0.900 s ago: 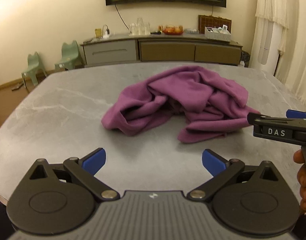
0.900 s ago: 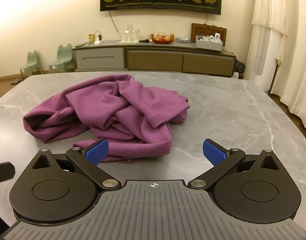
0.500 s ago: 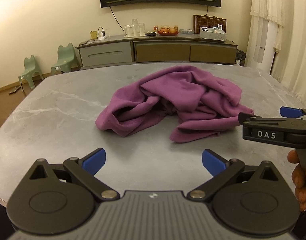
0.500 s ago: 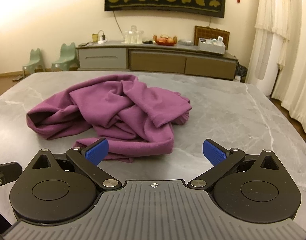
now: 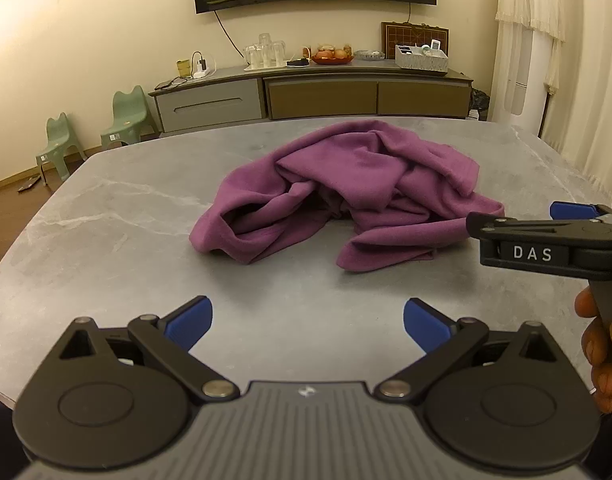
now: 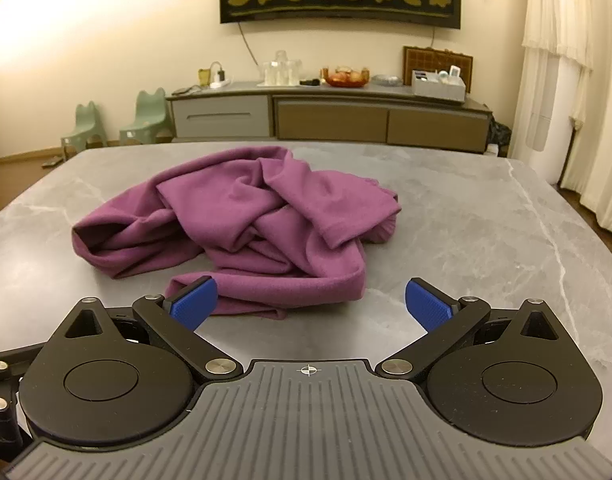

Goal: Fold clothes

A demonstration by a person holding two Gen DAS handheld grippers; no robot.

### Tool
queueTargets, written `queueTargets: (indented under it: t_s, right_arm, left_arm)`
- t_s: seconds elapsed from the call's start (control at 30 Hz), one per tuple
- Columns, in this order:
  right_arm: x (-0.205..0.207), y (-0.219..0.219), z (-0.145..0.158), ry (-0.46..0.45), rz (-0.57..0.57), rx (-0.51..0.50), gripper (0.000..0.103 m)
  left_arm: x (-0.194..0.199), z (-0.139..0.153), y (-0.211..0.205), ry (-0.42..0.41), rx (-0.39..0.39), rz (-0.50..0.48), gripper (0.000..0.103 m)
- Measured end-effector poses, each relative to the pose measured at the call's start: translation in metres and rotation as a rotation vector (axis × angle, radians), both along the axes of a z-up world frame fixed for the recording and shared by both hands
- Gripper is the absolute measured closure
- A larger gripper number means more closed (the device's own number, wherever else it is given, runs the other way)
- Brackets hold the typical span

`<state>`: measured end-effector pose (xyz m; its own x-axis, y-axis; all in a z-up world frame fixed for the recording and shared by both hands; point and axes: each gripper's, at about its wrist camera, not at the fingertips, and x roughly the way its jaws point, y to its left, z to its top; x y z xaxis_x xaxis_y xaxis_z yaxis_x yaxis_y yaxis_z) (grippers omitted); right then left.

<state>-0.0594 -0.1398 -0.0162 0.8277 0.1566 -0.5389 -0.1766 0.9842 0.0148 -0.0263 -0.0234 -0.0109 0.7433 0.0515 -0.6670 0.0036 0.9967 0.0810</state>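
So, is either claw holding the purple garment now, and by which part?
Neither. Both the left claw and right claw are open, and the purple garment lies free on the table.

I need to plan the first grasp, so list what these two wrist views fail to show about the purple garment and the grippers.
- Purple garment: type, sleeves and collar cannot be told in either view; its own crumpled folds hide them.
- Garment's far side and underside: hidden by the heap and the table.
- Right gripper in the left wrist view: cut off by the right edge, only one blue pad shows.
- Left gripper: in the right wrist view only a sliver at the left edge.
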Motion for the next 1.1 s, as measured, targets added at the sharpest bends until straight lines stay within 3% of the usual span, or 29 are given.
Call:
queueTargets:
  t_s: [0.1, 0.2, 0.27, 0.3, 0.37, 0.43, 0.53, 1.0, 1.03, 1.1]
  right_arm:
    - [-0.001, 0.0, 0.0, 0.003, 0.009, -0.003, 0.01]
    - [-0.001, 0.0, -0.001, 0.012, 0.012, -0.004, 0.028]
    - [0.0, -0.002, -0.003, 0.03, 0.016, 0.001, 0.049]
    - [0.001, -0.002, -0.004, 0.039, 0.017, 0.004, 0.056]
    - [0.003, -0.004, -0.005, 0.053, 0.026, 0.012, 0.085]
    - [0.002, -0.005, -0.004, 0.048, 0.028, 0.013, 0.096]
    - [0.0, -0.006, -0.001, 0.037, 0.032, 0.016, 0.101]
    - [-0.004, -0.009, 0.002, 0.022, 0.029, 0.021, 0.103]
    - [-0.003, -0.01, 0.002, 0.023, 0.021, 0.022, 0.103]
    - [-0.002, -0.012, 0.001, 0.023, -0.002, 0.026, 0.094]
  left_arm:
    - [-0.002, -0.002, -0.001, 0.005, 0.004, -0.005, 0.013]
    - [-0.002, -0.003, -0.001, 0.014, -0.006, -0.014, 0.043]
    - [-0.003, -0.004, -0.001, 0.018, -0.013, -0.02, 0.067]
    - [-0.004, -0.004, -0.001, 0.018, -0.015, -0.021, 0.074]
    - [-0.005, -0.004, -0.002, 0.013, -0.011, -0.021, 0.097]
    - [-0.007, -0.003, -0.002, 0.005, -0.014, -0.023, 0.101]
    - [-0.008, -0.002, -0.003, -0.012, -0.007, -0.02, 0.103]
    - [-0.009, -0.003, -0.001, -0.02, -0.016, 0.005, 0.103]
    - [-0.009, -0.004, 0.0, -0.015, -0.018, 0.004, 0.099]
    - [-0.009, -0.004, 0.001, -0.018, -0.025, 0.012, 0.08]
